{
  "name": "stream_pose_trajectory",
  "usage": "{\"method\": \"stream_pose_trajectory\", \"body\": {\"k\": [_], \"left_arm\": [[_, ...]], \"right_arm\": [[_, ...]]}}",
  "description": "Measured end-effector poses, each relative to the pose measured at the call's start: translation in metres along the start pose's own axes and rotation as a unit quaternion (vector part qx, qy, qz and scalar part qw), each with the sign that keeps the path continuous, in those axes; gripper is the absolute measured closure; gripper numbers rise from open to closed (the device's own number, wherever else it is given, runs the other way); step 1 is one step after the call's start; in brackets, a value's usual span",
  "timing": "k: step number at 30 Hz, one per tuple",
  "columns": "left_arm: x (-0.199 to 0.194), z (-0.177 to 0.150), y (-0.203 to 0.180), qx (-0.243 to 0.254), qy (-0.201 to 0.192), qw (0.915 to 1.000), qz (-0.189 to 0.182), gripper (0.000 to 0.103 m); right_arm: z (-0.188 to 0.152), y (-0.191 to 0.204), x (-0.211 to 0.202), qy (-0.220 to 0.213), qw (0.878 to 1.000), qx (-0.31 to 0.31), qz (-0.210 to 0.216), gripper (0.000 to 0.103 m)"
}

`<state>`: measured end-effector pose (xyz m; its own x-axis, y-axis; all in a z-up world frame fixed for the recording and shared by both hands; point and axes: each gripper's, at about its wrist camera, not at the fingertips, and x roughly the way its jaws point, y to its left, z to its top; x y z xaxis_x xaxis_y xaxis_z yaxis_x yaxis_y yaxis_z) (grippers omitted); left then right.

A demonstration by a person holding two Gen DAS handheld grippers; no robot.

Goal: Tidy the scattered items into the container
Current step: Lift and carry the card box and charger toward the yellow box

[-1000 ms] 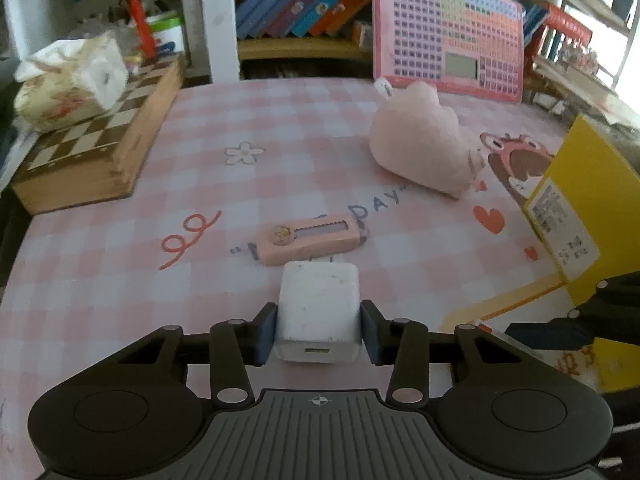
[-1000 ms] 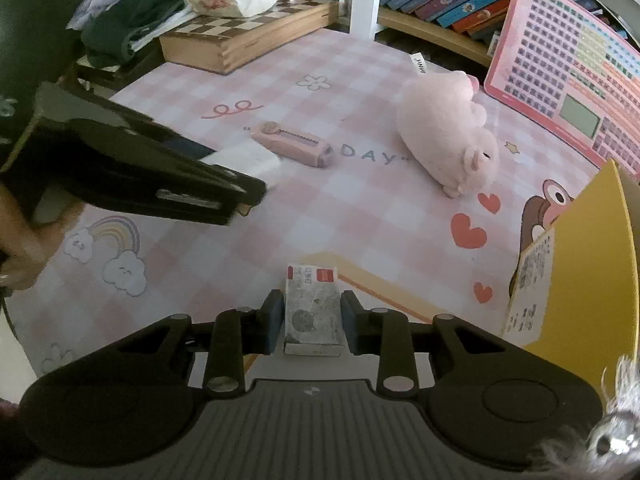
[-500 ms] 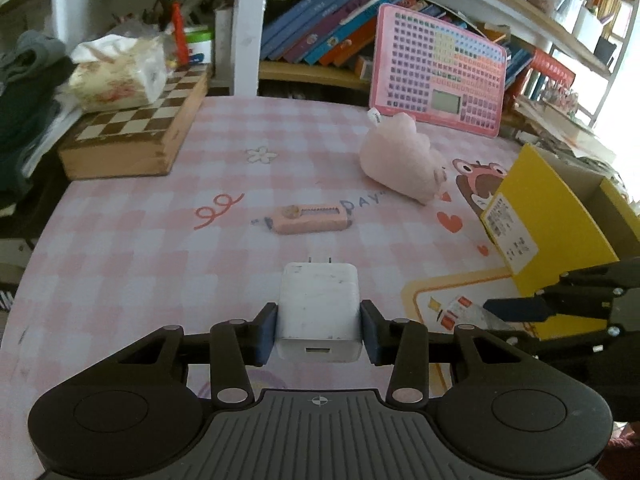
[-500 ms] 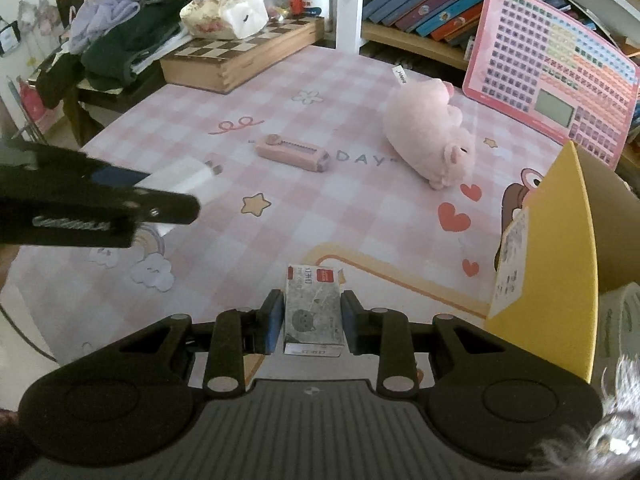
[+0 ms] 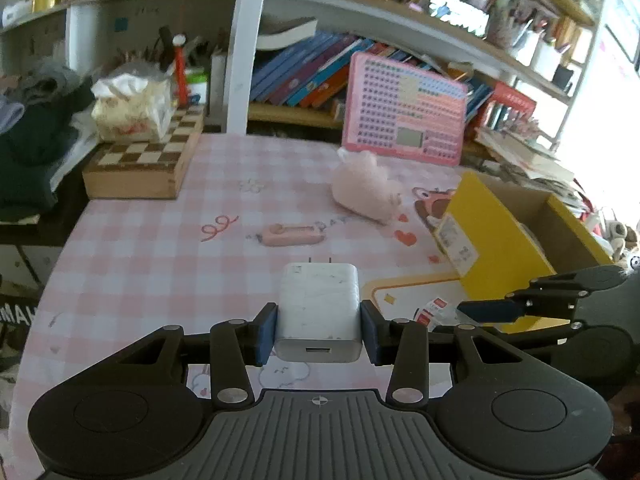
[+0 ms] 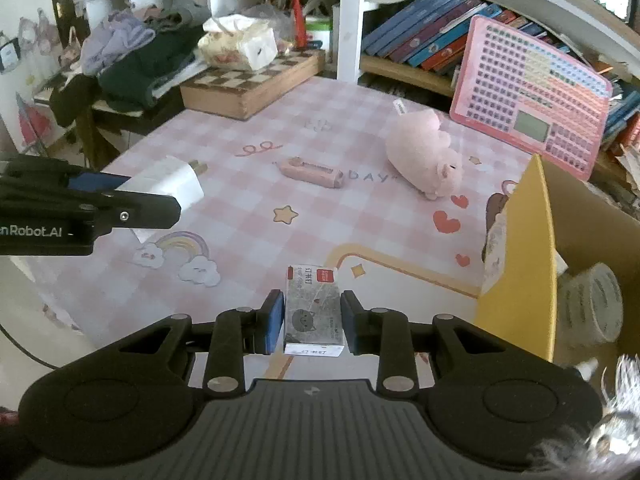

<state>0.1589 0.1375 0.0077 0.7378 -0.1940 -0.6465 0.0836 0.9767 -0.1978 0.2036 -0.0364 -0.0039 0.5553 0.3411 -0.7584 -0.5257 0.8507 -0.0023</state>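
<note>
Compared with a second before, both grippers had risen above the pink checked tablecloth (image 5: 132, 264), so more of the shelves was in view. The left gripper (image 5: 319, 330) still clamped the white plastic charger (image 5: 318, 312), a smooth rounded block with two metal prongs. The right gripper (image 6: 313, 322) still squeezed a small flat staple box (image 6: 314, 310) of printed cardboard. The yellow cardboard container (image 6: 532, 264) stood open just to the right. The soft pink plush pig (image 6: 424, 156) and the pink utility knife (image 6: 311, 172) lay on the cloth.
</note>
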Motion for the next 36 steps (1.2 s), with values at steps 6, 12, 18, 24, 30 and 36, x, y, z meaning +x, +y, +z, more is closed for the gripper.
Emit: {"method": "stream_pose_trajectory", "body": {"k": [6, 12, 18, 24, 30, 36], "left_arm": [[-0.025, -0.011, -0.005, 0.01, -0.014, 0.9996, -0.023, 0.061], [-0.044, -0.021, -0.011, 0.023, -0.023, 0.9985, -0.044, 0.061], [-0.059, -0.031, -0.016, 0.031, -0.025, 0.9971, -0.066, 0.061], [-0.061, -0.035, -0.027, 0.051, -0.02, 0.9944, -0.09, 0.061], [-0.059, -0.036, -0.04, 0.069, -0.016, 0.9913, -0.111, 0.061], [-0.052, -0.034, -0.055, 0.08, -0.014, 0.9888, -0.125, 0.061]], "right_arm": [[-0.013, 0.013, -0.027, -0.017, 1.0, 0.012, -0.015, 0.074], [-0.027, 0.024, -0.046, -0.021, 0.999, 0.028, -0.029, 0.074], [-0.045, 0.033, -0.063, -0.023, 0.998, 0.046, -0.043, 0.074], [-0.061, 0.032, -0.076, -0.024, 0.995, 0.073, -0.064, 0.074], [-0.069, 0.025, -0.086, -0.027, 0.992, 0.092, -0.083, 0.074], [-0.075, 0.013, -0.094, -0.03, 0.99, 0.098, -0.099, 0.074]]}}
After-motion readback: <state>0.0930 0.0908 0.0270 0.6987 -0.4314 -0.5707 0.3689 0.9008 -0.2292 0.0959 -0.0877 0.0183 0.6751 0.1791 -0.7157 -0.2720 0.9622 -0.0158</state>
